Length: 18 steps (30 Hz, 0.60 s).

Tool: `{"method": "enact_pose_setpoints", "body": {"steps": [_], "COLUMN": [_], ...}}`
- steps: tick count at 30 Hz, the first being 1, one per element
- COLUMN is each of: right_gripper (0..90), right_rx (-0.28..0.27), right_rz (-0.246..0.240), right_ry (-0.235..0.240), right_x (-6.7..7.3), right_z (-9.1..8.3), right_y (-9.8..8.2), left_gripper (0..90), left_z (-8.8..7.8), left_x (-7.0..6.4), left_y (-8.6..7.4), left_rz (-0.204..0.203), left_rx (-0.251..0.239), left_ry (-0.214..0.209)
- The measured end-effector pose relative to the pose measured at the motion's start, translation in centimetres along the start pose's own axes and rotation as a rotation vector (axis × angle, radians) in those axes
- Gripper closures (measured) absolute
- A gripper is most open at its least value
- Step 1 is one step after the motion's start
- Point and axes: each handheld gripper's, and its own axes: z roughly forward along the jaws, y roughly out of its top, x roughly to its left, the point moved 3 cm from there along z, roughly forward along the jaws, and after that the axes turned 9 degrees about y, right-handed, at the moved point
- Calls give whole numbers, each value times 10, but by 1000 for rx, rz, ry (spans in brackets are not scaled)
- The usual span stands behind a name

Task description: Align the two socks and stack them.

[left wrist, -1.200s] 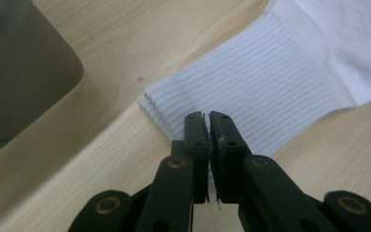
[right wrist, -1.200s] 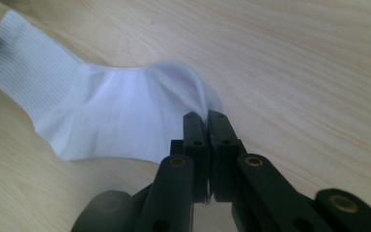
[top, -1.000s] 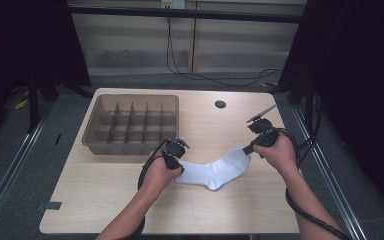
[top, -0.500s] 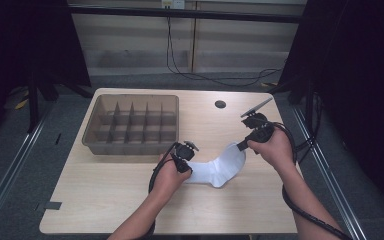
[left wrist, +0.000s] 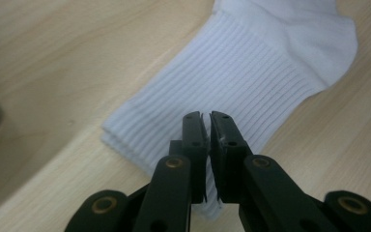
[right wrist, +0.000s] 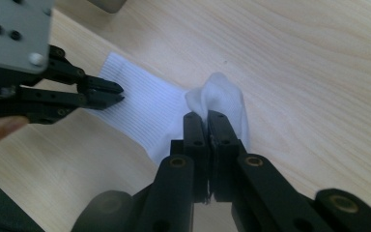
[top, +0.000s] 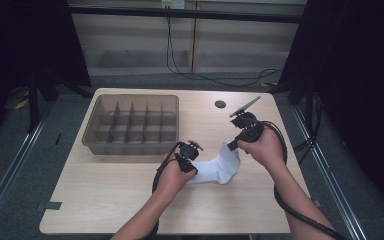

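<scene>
A white ribbed sock (top: 220,167) lies bent on the wooden table (top: 105,195). My left gripper (top: 194,167) is shut on its cuff. In the left gripper view a sliver of white fabric shows between the nearly closed jaws (left wrist: 206,118), which have just eased apart a little, and the ribbed leg (left wrist: 251,72) runs ahead of them. My right gripper (top: 231,146) is shut on the toe end and holds it raised off the table. In the right gripper view the bunched toe (right wrist: 217,96) sits at the jaw tips (right wrist: 205,118), and the left gripper (right wrist: 118,95) rests at the cuff.
A brown tray (top: 92,135) with several divided compartments stands at the table's back left. A small black round hole (top: 220,104) sits near the back edge. Cables trail from both grippers along the person's forearms. Bare wood spreads in front of the tray.
The right gripper has risen and drawn in with the toe, so the sock went from lying stretched out to bent upward. The left hand has edged slightly to the right.
</scene>
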Motion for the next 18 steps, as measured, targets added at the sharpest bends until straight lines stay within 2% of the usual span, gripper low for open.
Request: {"method": "enact_pose_setpoints", "body": {"steps": [4, 8, 12, 15, 18], "right_gripper": [885, 885, 885, 885, 885], "right_rx": [9, 5, 6, 11, 15], "right_rz": [13, 19, 13, 9, 6], "right_ry": [-12, -17, -16, -11, -6], "right_x": [-3, -4, -2, 0, 4], "right_z": [2, 2, 4, 6, 8], "right_y": [-2, -2, 0, 1, 2], "left_gripper": [866, 878, 879, 878, 879], "left_z": [-13, -15, -12, -5, -4], "left_x": [14, 26, 28, 26, 24], "left_y": [-4, -13, -18, -22, -22], "left_rz": [6, -18, -14, -11, -11], "left_rx": [7, 20, 32, 35, 34], "left_ry": [21, 37, 37, 21, 23]}}
